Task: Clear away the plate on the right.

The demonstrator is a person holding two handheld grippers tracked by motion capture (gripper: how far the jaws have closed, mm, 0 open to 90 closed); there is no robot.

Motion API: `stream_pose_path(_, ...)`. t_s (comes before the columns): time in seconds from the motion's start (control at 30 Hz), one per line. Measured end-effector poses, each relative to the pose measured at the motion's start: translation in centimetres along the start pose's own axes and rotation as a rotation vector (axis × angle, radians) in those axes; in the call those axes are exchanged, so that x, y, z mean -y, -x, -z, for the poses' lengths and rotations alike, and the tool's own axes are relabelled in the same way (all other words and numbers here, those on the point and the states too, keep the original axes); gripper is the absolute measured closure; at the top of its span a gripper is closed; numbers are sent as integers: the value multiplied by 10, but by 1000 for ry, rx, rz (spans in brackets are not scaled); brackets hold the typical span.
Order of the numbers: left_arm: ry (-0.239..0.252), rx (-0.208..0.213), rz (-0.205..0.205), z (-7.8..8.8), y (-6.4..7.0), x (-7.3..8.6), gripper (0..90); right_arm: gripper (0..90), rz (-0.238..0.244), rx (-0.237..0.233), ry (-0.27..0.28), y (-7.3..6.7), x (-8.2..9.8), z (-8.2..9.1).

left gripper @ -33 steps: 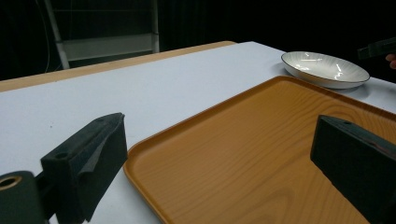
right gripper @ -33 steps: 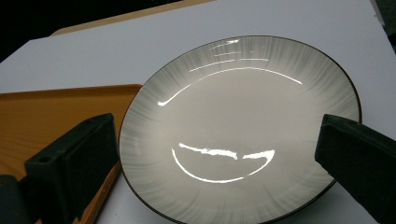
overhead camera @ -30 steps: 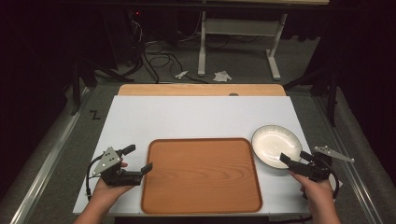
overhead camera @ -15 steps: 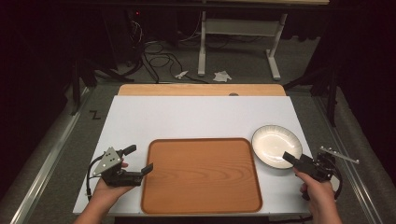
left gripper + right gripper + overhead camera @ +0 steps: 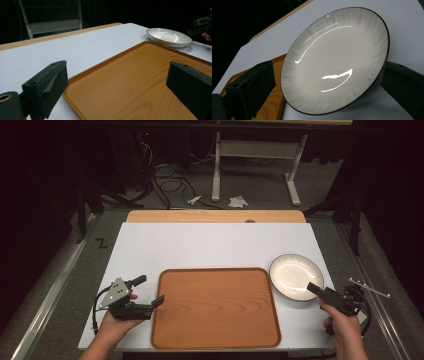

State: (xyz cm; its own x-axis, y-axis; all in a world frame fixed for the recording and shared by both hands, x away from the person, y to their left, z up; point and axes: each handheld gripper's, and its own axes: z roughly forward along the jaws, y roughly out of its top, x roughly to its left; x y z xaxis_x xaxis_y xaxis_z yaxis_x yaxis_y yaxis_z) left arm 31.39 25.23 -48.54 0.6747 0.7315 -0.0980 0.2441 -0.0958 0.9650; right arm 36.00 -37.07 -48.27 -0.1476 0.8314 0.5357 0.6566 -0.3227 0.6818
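A white shallow plate (image 5: 296, 276) with a dark rim rests on the white table, just right of an orange wooden tray (image 5: 215, 307). My right gripper (image 5: 314, 288) is at the plate's near right rim, rolled onto its side. In the right gripper view it (image 5: 327, 75) is open, with a jaw on each side of the plate (image 5: 337, 60); I cannot tell whether they touch it. At the tray's left edge my left gripper (image 5: 148, 291) stands open and empty. Its own view shows the gripper (image 5: 116, 75) over the tray (image 5: 130, 82), with the plate (image 5: 168, 37) far off.
The white tabletop (image 5: 200, 245) stretches beyond the tray, with a wooden strip (image 5: 215, 216) along its far edge. Behind the table are floor cables (image 5: 165, 180) and a white desk frame (image 5: 250, 150). The tray lies bare.
My right gripper has rolled onto its side at the plate's rim, and its grey top plate has swung out to the right. The left gripper, tray and plate have stayed put.
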Motion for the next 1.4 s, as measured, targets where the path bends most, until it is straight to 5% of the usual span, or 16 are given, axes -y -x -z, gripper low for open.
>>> stream_pose_path(0.27, 5, 6, -7, -2, 0, -1, 48, 4, -41, -7, -13, 5, 2, 1)
stream_pose_path(0.57, 9, 10, -8, -2, 1, -2, 48, 67, -157, -49, -53, 14, 7, -5)
stream_pose_path(0.83, 8, 10, -14, -1, 2, -1, 48, 149, -238, -38, -84, 20, 7, -11)
stream_pose_path(1.4, 7, 10, -18, 1, 2, 0, 48, 403, -229, 10, -119, 26, 6, -16)
